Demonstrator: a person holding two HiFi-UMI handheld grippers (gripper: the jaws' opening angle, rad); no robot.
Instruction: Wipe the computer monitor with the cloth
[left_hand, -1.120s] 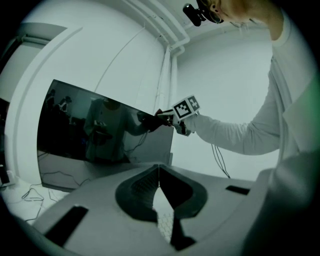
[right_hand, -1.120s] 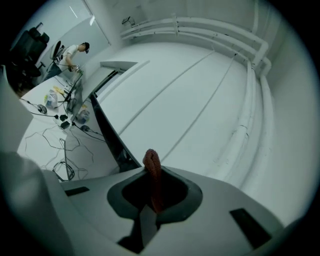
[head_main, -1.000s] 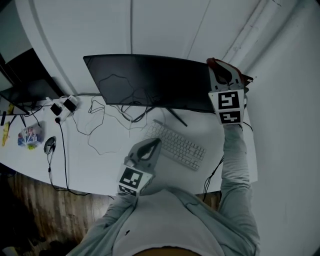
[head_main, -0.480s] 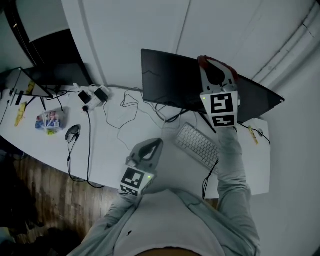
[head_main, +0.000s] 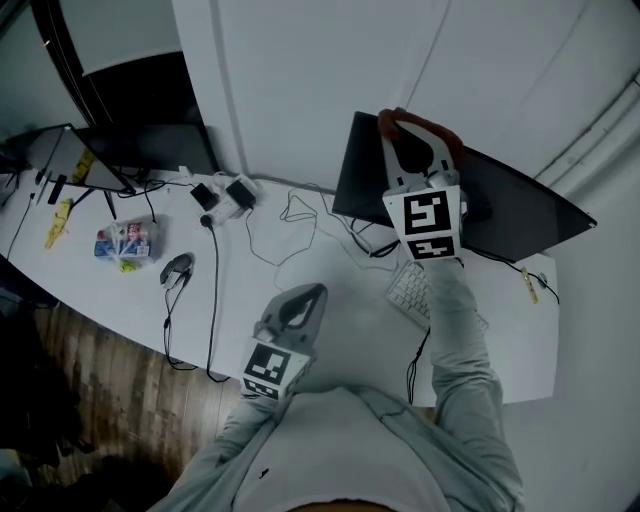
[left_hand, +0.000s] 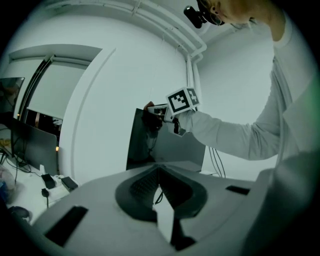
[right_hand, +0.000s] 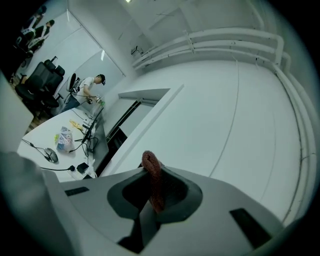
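The dark computer monitor (head_main: 510, 210) stands at the back right of the white desk (head_main: 330, 290). My right gripper (head_main: 418, 135) is at the monitor's top edge near its left corner, shut on a reddish cloth (head_main: 440, 130) that lies against the screen's rim. In the right gripper view the cloth (right_hand: 152, 182) sticks up between the jaws, with the wall beyond. My left gripper (head_main: 312, 294) hangs shut and empty over the desk's front. The left gripper view shows its jaws (left_hand: 160, 170) closed, with the monitor (left_hand: 142, 145) ahead of them.
A white keyboard (head_main: 408, 288) lies under the monitor. Loose cables (head_main: 290, 225), power adapters (head_main: 225, 195), a mouse (head_main: 177, 268) and a snack packet (head_main: 125, 240) sit on the left half. A second monitor (head_main: 150, 145) stands far left. A person (right_hand: 87, 90) works at a distant desk.
My right gripper has slid the cloth leftward along the monitor's top edge, from its right end to near the left corner. The left gripper has stayed put.
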